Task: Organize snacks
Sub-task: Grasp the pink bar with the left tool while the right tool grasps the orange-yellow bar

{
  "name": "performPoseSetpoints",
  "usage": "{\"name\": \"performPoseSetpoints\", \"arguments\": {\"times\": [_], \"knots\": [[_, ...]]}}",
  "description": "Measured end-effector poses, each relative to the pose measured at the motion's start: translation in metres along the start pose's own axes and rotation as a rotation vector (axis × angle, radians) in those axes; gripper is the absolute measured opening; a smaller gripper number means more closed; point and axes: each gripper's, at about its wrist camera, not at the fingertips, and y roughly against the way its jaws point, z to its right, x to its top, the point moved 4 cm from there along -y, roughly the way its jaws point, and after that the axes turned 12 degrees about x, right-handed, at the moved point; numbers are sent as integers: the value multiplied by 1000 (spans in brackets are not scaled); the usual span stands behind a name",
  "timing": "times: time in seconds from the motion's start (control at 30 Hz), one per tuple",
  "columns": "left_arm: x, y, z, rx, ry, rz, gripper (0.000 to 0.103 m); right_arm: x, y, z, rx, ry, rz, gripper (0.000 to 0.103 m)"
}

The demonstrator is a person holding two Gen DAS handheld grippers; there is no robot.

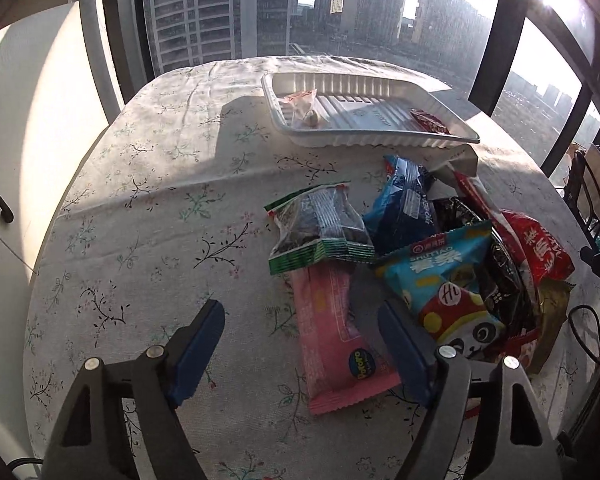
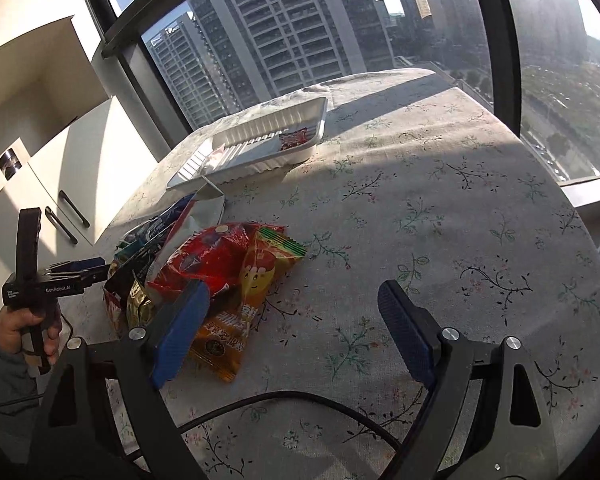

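Note:
A pile of snack packets lies on the floral tablecloth. In the left wrist view I see a pink bar (image 1: pixel 336 340), a green-edged dark packet (image 1: pixel 320 228), a blue packet (image 1: pixel 404 208), a light-blue panda packet (image 1: pixel 444 292) and a red packet (image 1: pixel 540 248). My left gripper (image 1: pixel 302 330) is open, its jaws either side of the pink bar's near half. A white tray (image 1: pixel 380 138) at the back holds two small snacks. My right gripper (image 2: pixel 290 316) is open and empty, beside an orange packet (image 2: pixel 236 312) and a red packet (image 2: pixel 212 260). The tray (image 2: pixel 260 160) also shows there.
The table (image 2: pixel 440 200) stands against large windows with dark frames. White cabinets (image 2: pixel 52 184) are on the left. A black cable (image 2: pixel 284 404) runs across the near table edge. The left gripper's handle (image 2: pixel 40 280) and hand show at the left.

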Motion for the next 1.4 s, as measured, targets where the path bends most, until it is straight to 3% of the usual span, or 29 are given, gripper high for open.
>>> {"name": "performPoseSetpoints", "arguments": {"times": [0.17, 0.27, 0.4, 0.53, 0.97, 1.2, 1.4], "knots": [[5, -13, 7, 7, -37, -35, 71, 2, -3, -1, 1, 6, -8, 86], [6, -20, 12, 8, -62, -53, 58, 1, -6, -2, 0, 12, -16, 86], [10, -21, 17, 0, -82, -51, 51, -1, -8, -5, -3, 24, -23, 86], [11, -19, 25, -10, -118, -40, 35, -1, -11, -9, -6, 36, -28, 86], [-14, -2, 9, -65, -99, -46, 27, -11, -22, -29, 7, 86, -77, 86], [-29, 6, -4, -90, -56, -49, 26, -19, -40, -39, -4, 106, -152, 72], [-37, 10, -7, -103, -35, -44, 25, -17, -56, -37, -24, 71, -208, 69]]}}
